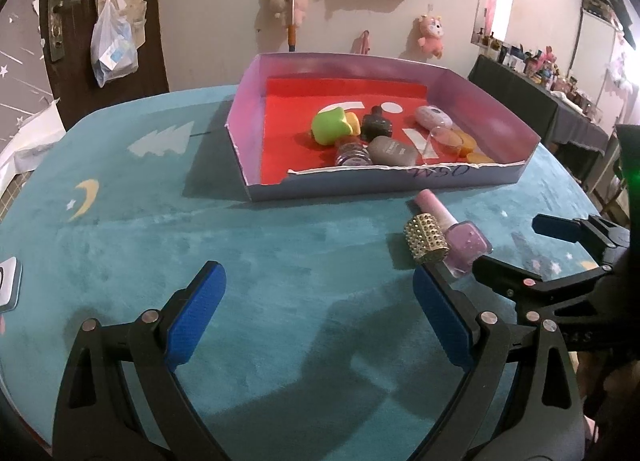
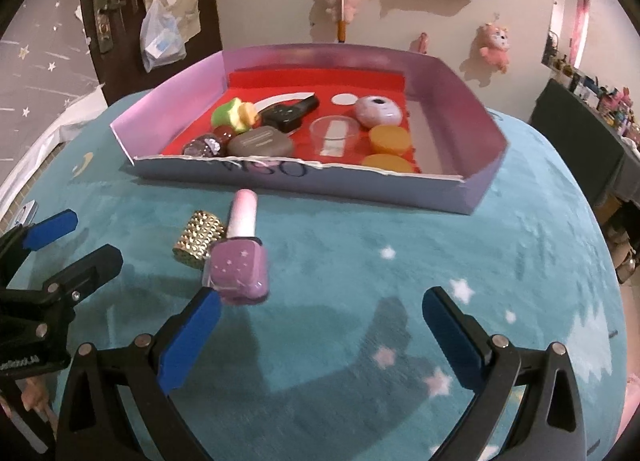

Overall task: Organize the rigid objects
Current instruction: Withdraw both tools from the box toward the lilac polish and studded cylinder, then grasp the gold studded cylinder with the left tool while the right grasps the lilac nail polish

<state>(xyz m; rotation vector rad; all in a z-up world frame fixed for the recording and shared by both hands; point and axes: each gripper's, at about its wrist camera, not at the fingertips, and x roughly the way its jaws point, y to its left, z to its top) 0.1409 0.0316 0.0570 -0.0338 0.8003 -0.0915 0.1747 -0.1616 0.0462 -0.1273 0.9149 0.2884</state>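
Two things lie on the teal cloth [image 2: 400,229] outside the box: one purple nail polish bottle [image 2: 240,275] with a pale pink cap, lying on its side, and one gold studded cylinder [image 2: 198,239] touching it on its left. Both sit just in front of the near wall of the shallow cardboard box [image 2: 472,197], whose floor is red. Inside the box I count nine items — one green and yellow toy [image 2: 232,113], one black bottle [image 2: 290,113], one dark red bead [image 2: 223,132], one glittery purple jar [image 2: 202,147], one grey oval case [image 2: 260,142], one clear plastic cup [image 2: 334,135], one pale pink round case [image 2: 378,111], and two orange lids [image 2: 390,139], one behind the other. The right gripper [image 2: 320,325] is spread wide with nothing between its blue pads; its left pad is just beside the base of the nail polish bottle, though contact cannot be told. The left gripper [image 1: 318,313] is likewise spread wide and empty over bare cloth, its right finger close to the gold cylinder — the two grippers sit side by side, each visible in the other's view.
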